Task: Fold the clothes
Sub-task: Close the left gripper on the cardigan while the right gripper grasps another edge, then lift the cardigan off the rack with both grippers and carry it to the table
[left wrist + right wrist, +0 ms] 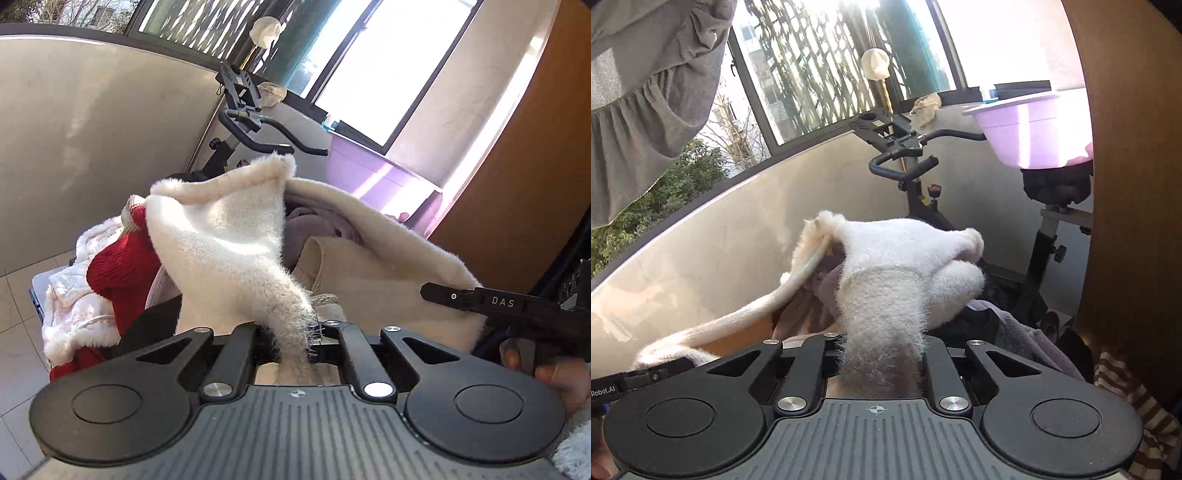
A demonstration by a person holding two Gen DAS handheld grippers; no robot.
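Note:
A fluffy cream-white garment hangs lifted in front of both cameras over a pile of clothes. My left gripper is shut on a bunched strip of its fur; the fingertips are buried in the pile. In the right wrist view the same garment rises as a thick roll out of my right gripper, which is shut on it. The garment's edge sags leftward between the two grips. The right gripper's black body and a hand show at the right of the left wrist view.
Under the garment lie a red knit, a white quilted piece and mauve clothes. An exercise bike stands behind, with a purple basin on its seat. A grey garment hangs top left; a wooden panel is on the right.

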